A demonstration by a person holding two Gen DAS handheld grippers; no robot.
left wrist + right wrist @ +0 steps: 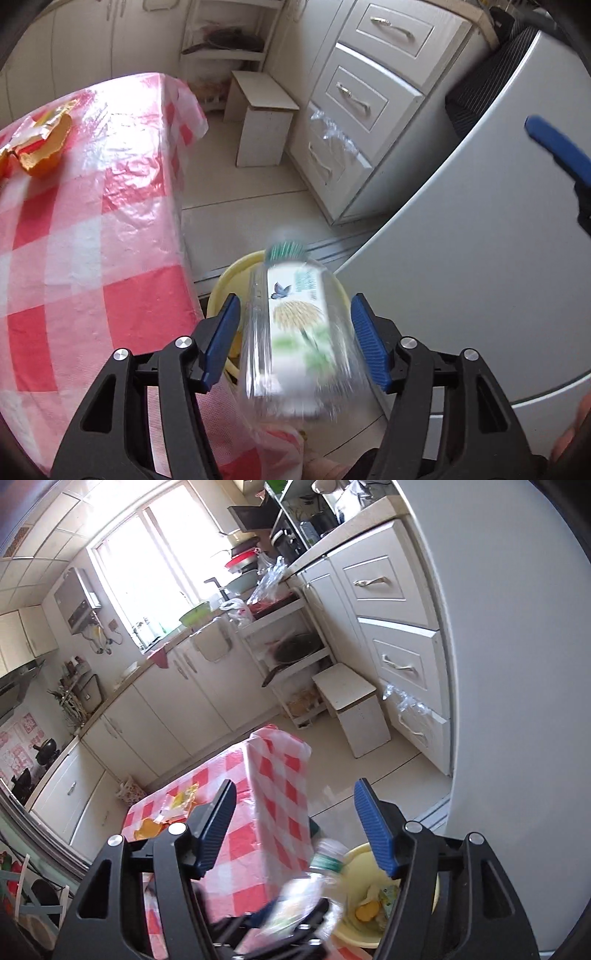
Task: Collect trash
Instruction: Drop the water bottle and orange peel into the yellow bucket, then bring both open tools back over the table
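Left hand-held gripper [295,339]: jaws spread wide, blue pads clear of the bottle [295,332] on both sides, so released. Bottle is motion-blurred between the pads, green cap toward 12 o'clock, over the yellow bin [221,291]. Probably dropping free, though the blur leaves any contact unclear.

Right hand-held gripper [295,827]: jaws apart, nothing between them. From its view the bottle [317,878] sits at 6 o'clock, low in frame, cap end pointing at the bin [354,856]. The bin already holds scraps, one orange, one greenish.

Bin stands on the floor just beside the corner of the counter [92,221], which wears a red-and-white check cloth. More trash is still on the counter: an orange wrapper [40,144] at 10 o'clock in the left view, well apart from the bin.

Step in hand, as judged: drop the bottle into the bin. To do it well:
- Keep the left jaws wide and level until the bottle is clear; a pad catching the label would tip it out.
- Hold the release point over the bin's middle, not its rim near the cloth.
- Keep the right gripper up and out of the fall line.

Risk: the bottle is long against the bin's mouth and may bounce off the rim.
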